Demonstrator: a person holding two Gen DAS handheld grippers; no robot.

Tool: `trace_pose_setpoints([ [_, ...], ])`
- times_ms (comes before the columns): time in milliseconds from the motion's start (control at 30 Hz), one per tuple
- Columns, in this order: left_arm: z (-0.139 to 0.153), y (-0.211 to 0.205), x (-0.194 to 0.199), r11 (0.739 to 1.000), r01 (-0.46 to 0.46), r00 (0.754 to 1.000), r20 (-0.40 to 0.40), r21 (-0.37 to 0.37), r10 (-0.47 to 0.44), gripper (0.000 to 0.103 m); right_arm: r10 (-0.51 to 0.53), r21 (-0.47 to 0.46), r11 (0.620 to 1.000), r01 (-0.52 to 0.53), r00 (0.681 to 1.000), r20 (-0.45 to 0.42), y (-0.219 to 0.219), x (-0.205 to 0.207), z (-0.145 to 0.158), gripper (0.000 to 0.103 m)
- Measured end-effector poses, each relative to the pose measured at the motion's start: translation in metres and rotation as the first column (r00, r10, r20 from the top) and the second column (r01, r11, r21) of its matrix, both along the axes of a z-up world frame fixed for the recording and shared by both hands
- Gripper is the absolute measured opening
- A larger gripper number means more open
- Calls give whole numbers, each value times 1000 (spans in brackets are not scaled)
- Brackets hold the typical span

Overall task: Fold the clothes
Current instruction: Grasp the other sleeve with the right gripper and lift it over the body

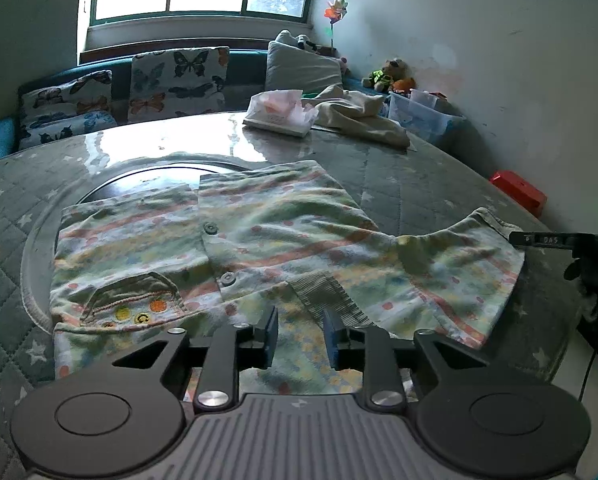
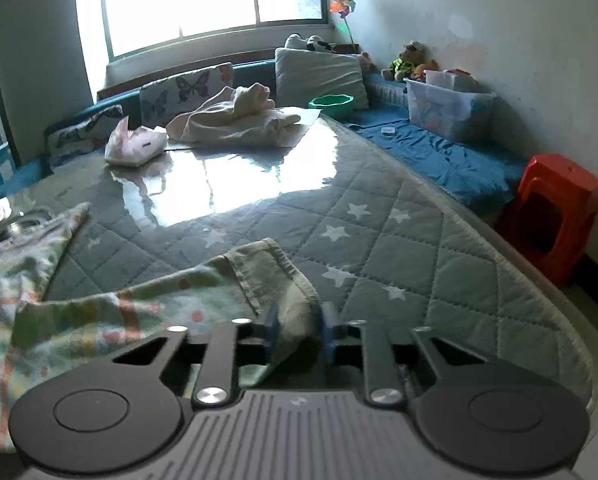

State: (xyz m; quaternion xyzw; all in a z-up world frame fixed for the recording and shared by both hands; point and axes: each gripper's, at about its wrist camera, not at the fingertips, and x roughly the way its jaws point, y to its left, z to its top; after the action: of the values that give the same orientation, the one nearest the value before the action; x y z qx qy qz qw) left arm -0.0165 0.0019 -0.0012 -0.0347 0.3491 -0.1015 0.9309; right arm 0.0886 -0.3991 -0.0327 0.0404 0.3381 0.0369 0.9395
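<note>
Your patterned shirt lies spread on the bench, a soft cotton piece with pastel stripes, dots, two round grey buttons and a stitched chest pocket. The bench wears a quilted grey cover with pale stars under a glossy clear sheet.

Your left gripper hovers at the shirt's near collar edge, jaws apart with cloth showing between them and nothing pinched. Your right gripper has its blue-padded jaws on either side of the ribbed sleeve cuff; a little gap shows beside the cloth, so you cannot tell whether it is clamped.

Farther back on the bench sit a crumpled cream garment and a soft plastic tissue pack with pale tissue poking out. Beyond the edge, a clear plastic bin holds jumbled small items too blurred to name, near a green bowl and a red plastic stool.
</note>
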Motion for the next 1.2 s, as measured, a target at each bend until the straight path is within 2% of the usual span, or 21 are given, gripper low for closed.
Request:
trace_pose_setpoints([
  [100,-1,2,-2,1000,-6,1000,-1,-2,6,32,0,34,999,-1,1000,13,1,-2,5,10],
  [267,-1,7,-5,1000,-19,1000,4,-5,19,33,38,110,993,-45,997,69,8,-11,26,9],
  [400,-1,12,-8,999,-32,999,8,-10,33,36,121,167,976,-143,984,131,26,-20,56,9],
  [533,1,20,-14,999,-49,999,18,-23,50,36,231,185,948,-261,958,171,58,-25,81,8],
  [667,2,32,-22,996,-75,997,31,-40,76,37,346,180,908,-379,918,192,98,-29,99,8],
  [867,3,55,-35,990,-125,990,51,-72,129,38,496,160,836,-525,848,186,161,-33,111,8],
  [1200,-3,99,-58,965,-225,970,58,-136,234,39,711,104,682,-724,689,139,271,-54,105,8],
])
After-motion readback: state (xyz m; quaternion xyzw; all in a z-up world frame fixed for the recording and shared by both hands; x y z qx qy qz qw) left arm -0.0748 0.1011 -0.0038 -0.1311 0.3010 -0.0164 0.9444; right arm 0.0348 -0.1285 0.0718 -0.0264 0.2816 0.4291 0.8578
